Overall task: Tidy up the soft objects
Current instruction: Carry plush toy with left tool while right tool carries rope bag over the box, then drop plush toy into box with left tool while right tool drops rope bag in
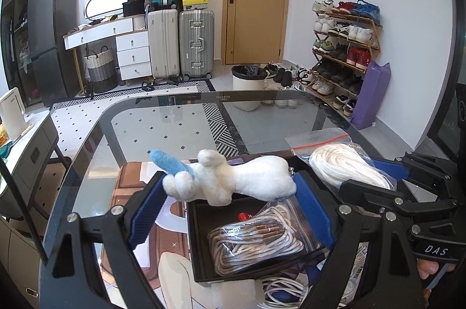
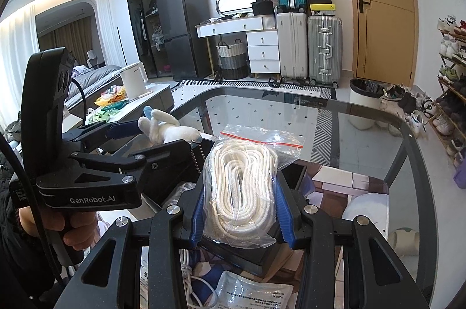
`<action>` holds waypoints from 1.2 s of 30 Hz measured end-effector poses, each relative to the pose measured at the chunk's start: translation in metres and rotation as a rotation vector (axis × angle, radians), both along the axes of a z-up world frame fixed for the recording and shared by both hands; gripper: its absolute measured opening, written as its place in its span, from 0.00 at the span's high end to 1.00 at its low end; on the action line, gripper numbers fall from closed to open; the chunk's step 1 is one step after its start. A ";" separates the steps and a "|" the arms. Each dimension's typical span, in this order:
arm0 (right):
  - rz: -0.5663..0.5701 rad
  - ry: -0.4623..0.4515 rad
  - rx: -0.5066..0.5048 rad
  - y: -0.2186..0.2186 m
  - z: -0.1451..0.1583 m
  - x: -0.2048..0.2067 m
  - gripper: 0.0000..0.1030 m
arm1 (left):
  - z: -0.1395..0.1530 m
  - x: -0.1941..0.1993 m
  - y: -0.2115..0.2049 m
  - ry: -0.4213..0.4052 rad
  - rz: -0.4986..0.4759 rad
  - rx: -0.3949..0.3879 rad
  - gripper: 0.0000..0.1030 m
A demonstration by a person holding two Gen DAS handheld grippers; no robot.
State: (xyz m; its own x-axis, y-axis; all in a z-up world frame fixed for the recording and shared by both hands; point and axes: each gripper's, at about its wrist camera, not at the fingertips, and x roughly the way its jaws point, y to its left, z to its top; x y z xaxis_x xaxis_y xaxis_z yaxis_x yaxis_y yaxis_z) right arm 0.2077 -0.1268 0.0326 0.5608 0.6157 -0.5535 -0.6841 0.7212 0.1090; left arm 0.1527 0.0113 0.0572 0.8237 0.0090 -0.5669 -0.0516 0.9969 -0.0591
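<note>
1. Two grips were loaded at once. The left gripper [image 1: 230, 201] stood wide, its blue pads pressing the ends of a white plush toy with a blue ear [image 1: 230, 178], which bridged the gap crosswise. The right gripper [image 2: 240, 210] stood narrower, clamped on a clear zip bag of coiled white rope [image 2: 241, 186] that stood up between its fingers.

2. Just below the left fingers sat a black open box [image 1: 198, 245] already holding a second clear bag of brown-and-white cord [image 1: 256, 239]. The plush hung above the box's far part, not yet inside it.

3. Risk at the left fingers: the plush was held only by its soft ends, so it could squash and slide out, dropping onto the box rim or the glass tabletop [image 1: 174, 134] beyond rather than into the box.

4. Risk at the right fingers: the bag's slick plastic could creep between the pads, and the top-heavy coil above them could tip forward and pull it free.

5. Beside the fingers, the two grippers were near each other, the rope bag lying close to the left gripper's right finger. Lowering both together could make them knock, or snag the small ball chain [image 2: 195, 160] hanging from the plush.

6. Further out, the box looked partly filled, so a careless release could leave an item perched on the cord bag and spilling over the wall.
</note>
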 end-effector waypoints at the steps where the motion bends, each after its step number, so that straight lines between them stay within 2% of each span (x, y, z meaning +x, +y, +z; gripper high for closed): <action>1: -0.001 -0.004 -0.006 0.001 -0.001 0.000 0.59 | -0.001 0.001 0.000 0.002 0.000 0.002 0.16; 30: 0.001 -0.007 -0.054 0.007 -0.027 0.018 0.59 | -0.018 0.017 -0.001 0.059 0.006 0.027 0.14; 33: 0.007 -0.008 -0.052 0.008 -0.028 0.018 0.51 | -0.016 0.016 -0.003 0.062 -0.016 0.009 0.12; 36: 0.008 -0.010 -0.050 0.005 -0.027 0.015 0.33 | -0.015 0.011 -0.001 0.058 -0.035 0.006 0.11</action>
State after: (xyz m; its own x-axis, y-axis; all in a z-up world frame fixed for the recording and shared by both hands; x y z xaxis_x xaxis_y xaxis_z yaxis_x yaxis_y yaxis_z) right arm 0.2228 -0.1223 0.0057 0.5618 0.5920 -0.5778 -0.6908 0.7200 0.0660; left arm 0.1641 0.0104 0.0419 0.7890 -0.0159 -0.6141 -0.0196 0.9985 -0.0511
